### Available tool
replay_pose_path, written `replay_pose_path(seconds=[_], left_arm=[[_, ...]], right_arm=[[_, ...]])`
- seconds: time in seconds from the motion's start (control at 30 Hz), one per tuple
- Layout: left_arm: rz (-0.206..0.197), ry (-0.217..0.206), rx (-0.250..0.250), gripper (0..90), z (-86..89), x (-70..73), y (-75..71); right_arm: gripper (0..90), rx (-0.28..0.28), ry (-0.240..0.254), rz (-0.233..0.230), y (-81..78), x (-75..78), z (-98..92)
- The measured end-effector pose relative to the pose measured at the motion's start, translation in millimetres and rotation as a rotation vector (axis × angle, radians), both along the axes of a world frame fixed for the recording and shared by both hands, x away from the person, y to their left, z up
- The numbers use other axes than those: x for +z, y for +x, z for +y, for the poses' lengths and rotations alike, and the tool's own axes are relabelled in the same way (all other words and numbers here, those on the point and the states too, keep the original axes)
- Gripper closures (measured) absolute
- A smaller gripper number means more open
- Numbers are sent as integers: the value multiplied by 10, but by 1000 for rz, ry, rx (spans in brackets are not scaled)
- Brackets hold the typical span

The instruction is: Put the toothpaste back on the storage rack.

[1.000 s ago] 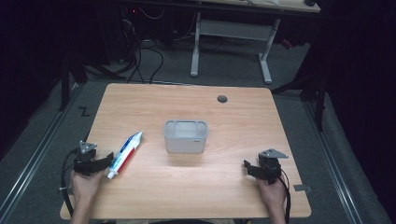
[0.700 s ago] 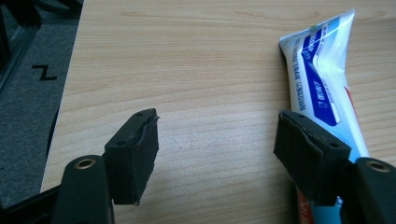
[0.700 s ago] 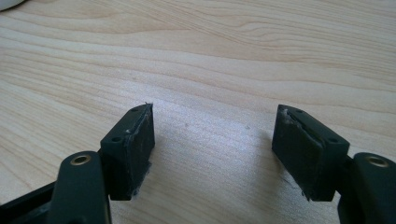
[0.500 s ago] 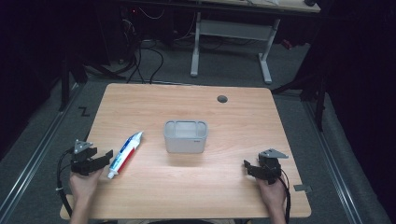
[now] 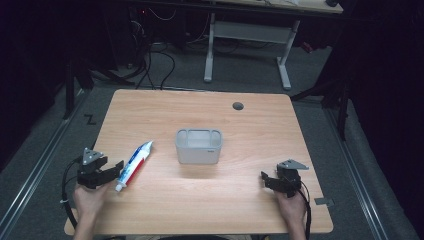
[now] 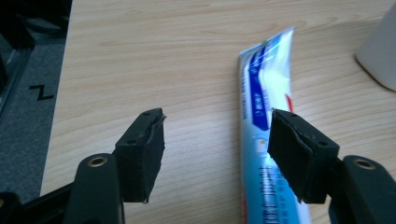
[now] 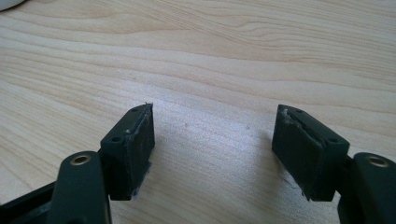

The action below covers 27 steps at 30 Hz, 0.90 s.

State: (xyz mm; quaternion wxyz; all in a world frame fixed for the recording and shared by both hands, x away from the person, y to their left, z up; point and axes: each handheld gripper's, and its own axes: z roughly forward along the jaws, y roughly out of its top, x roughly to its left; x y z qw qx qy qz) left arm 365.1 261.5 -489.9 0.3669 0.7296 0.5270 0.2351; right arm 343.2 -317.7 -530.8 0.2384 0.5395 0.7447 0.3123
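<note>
A white, blue and red toothpaste tube (image 5: 134,159) lies slantwise on the left part of the wooden table (image 5: 250,130), cap end toward the person. My left gripper (image 5: 117,171) hovers at that cap end. In the left gripper view the tube (image 6: 261,93) runs under the right-hand finger (image 6: 299,149), and the wide gap of the gripper (image 6: 217,116) shows bare wood. Its jaws have just been closing, and no pad presses on the tube. My right gripper (image 5: 265,180) rests near the front right, open (image 7: 215,112) over bare wood.
A white compartmented container (image 5: 198,146) stands mid-table, and its edge shows at the right in the left gripper view (image 6: 380,51). A round cable hole (image 5: 238,106) sits near the far edge. Dark floor and desk legs lie beyond the table.
The left hand and its gripper have drifted a little to the left, toward the table's left edge. The tube, the container and the right gripper have stayed put.
</note>
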Motion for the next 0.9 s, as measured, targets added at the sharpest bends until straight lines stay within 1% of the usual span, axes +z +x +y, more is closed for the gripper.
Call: replay_pose_path(seconds=[0.07,0.1,0.13,0.2,0.23,0.27,0.3,0.4,0.57,0.6,0.63,0.73,0.83,0.87,0.9], left_arm=[[5,9,-21,368,-52,26,0],[19,15,-40,367,-103,42,8],[19,15,-40,363,-103,42,8],[37,14,-58,361,-144,53,26],[43,18,-65,360,-164,57,37],[60,28,-77,358,-199,63,63],[60,28,-77,358,-199,63,63],[82,44,-95,356,-257,75,108],[93,44,-106,356,-299,89,153],[107,51,-103,356,-317,85,185],[107,51,-103,356,-317,85,185],[129,59,-106,356,-348,89,243],[139,73,-119,357,-404,122,317],[139,73,-119,357,-404,122,317],[143,84,-121,357,-425,135,344]], right_arm=[[298,0,0,0,0,0,0],[298,0,1,-1,0,-1,0],[298,0,1,-1,0,-1,0],[298,0,1,-1,0,-1,0],[298,0,1,-2,0,-1,0],[298,2,-1,-3,2,-1,-2],[298,2,-1,-3,2,-1,-2],[298,0,1,0,0,-1,0],[298,-1,1,0,0,-1,1],[298,2,-1,-1,1,-1,-2],[298,2,-1,-1,1,0,-2],[298,-1,1,1,0,0,0],[298,-2,3,2,-1,0,1],[298,-2,3,2,-1,0,1],[298,-1,2,1,0,0,-1]])
